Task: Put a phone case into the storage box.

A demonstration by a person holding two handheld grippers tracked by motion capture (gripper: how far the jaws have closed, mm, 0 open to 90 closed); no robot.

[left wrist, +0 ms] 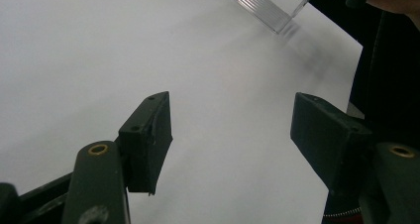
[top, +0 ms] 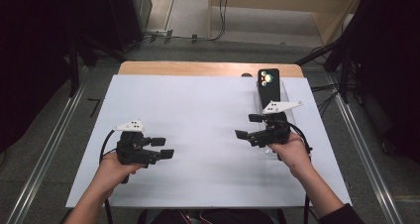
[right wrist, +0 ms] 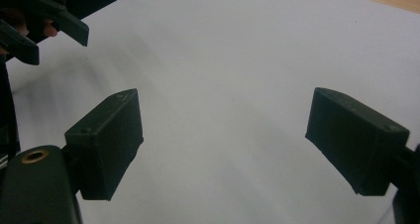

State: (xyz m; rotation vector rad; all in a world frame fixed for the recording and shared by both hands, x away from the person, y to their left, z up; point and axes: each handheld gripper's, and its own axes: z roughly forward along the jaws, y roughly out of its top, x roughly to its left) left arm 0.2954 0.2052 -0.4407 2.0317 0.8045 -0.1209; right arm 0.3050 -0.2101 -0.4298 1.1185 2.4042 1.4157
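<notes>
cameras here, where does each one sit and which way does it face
High view: above the person's side, looking down on the white table; both forearms, left tool, right tool.
Left gripper view: on the left tool, facing a clear stand.
Right gripper view: on the right tool, facing the other tool.
All share the table.

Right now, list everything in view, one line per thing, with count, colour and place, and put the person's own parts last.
table: one, white top with a wooden strip at the far edge, centre of the high view.
phone: one, black, camera lenses showing, propped upright at the far right of the table.
clear stand: one, transparent, under and around the phone.
cables: several, dark, on the floor beyond the table.
left gripper: one, black, near left of the table, jaws apart, nothing between them.
right gripper: one, black, right side just in front of the phone, jaws apart, nothing between them.
</notes>
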